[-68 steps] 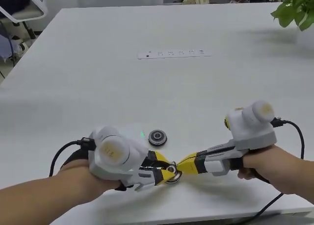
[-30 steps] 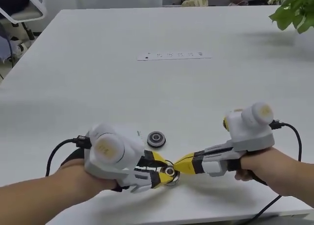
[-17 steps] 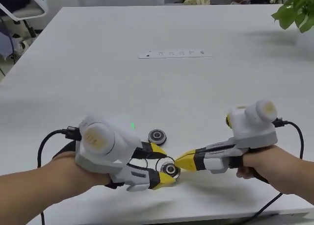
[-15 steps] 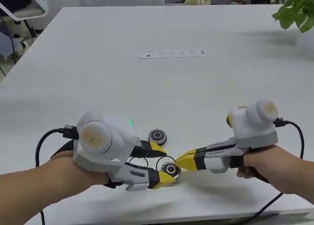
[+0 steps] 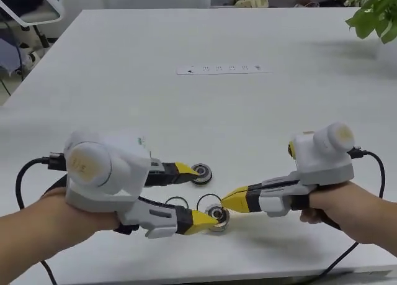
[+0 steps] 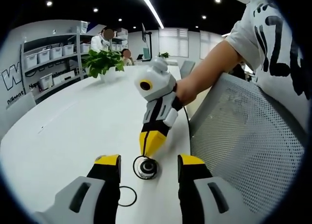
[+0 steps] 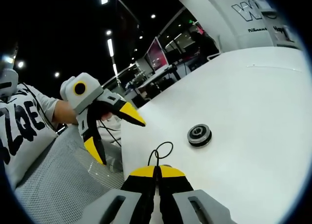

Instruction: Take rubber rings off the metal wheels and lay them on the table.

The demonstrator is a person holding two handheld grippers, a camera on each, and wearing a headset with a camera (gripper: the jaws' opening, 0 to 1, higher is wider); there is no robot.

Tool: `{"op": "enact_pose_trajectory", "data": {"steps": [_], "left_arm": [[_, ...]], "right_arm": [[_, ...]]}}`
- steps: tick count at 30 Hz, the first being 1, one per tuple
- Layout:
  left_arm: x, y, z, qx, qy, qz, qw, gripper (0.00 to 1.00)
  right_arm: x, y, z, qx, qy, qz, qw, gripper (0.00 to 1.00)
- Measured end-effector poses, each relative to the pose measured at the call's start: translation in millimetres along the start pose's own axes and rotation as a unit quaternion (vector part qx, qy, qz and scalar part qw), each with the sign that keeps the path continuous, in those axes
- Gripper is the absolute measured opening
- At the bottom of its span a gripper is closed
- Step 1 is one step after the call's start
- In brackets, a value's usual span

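Note:
A small metal wheel [image 5: 218, 215] [image 6: 146, 169] lies near the table's front edge. My right gripper [image 5: 224, 202] [image 7: 156, 169] is shut, pinching a thin black rubber ring [image 5: 209, 200] [image 7: 162, 150] that loops up beside this wheel. My left gripper [image 5: 205, 194] [image 6: 149, 159] is open, its jaws spread on either side of the wheel without touching it. A second wheel [image 5: 201, 173] [image 7: 199, 134] with its black ring on lies just behind. A loose rubber ring [image 5: 176, 203] [image 6: 124, 195] lies flat on the table to the left.
A white power strip [image 5: 223, 69] lies at mid-table. A green plant [image 5: 372, 18] stands at the far right corner and a chair [image 5: 31, 9] at the far left. The table's front edge [image 5: 248, 275] runs close under both grippers. Cables trail from both.
My left gripper, earlier shut at the near wheel, has opened and drawn back to the left. The right gripper stays shut at the wheel, and a thin ring now loops from its tip.

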State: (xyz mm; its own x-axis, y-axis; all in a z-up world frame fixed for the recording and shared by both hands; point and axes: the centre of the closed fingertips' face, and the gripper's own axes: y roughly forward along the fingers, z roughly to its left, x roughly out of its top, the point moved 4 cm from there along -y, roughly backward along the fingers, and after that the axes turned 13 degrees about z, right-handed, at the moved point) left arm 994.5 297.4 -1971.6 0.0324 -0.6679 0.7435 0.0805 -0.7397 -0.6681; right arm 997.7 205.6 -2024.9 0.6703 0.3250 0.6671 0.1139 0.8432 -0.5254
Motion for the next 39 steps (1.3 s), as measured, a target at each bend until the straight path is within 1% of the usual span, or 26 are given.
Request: {"op": "enact_pose_trajectory", "data": {"steps": [5, 9, 19, 25, 33, 35, 39], "left_arm": [[-1.6, -8.8, 2.2, 0.008, -0.009, -0.008, 0.9999, 0.49], [-4.9, -17.1, 6.4, 0.023, -0.018, -0.013, 0.9995, 0.53], [-12.1, -35.3, 11.6, 0.047, -0.037, -0.021, 0.998, 0.6], [-17.8, -44.2, 13.9, 0.06, -0.047, -0.025, 0.9967, 0.63], [-24.3, -52.0, 14.5, 0.072, -0.053, -0.028, 0.9956, 0.68], [-26.0, -53.7, 15.7, 0.078, -0.052, -0.026, 0.9952, 0.7], [-28.2, -57.3, 16.5, 0.081, -0.057, -0.03, 0.9946, 0.7]], "right_arm": [[3.3, -1.9, 1.8, 0.001, -0.003, -0.003, 1.0, 0.0], [5.3, -2.8, 2.6, 0.0, -0.004, -0.004, 1.0, 0.0], [13.7, -3.8, 7.5, 0.002, -0.011, -0.007, 0.9999, 0.0], [18.5, -3.7, 7.1, 0.001, -0.015, -0.008, 0.9998, 0.0], [30.0, 3.7, 18.3, 0.011, -0.02, -0.011, 0.9997, 0.0], [32.7, 5.9, 20.1, 0.014, -0.021, -0.011, 0.9996, 0.0], [37.4, 11.3, 23.5, 0.018, -0.024, -0.011, 0.9995, 0.0]]}}
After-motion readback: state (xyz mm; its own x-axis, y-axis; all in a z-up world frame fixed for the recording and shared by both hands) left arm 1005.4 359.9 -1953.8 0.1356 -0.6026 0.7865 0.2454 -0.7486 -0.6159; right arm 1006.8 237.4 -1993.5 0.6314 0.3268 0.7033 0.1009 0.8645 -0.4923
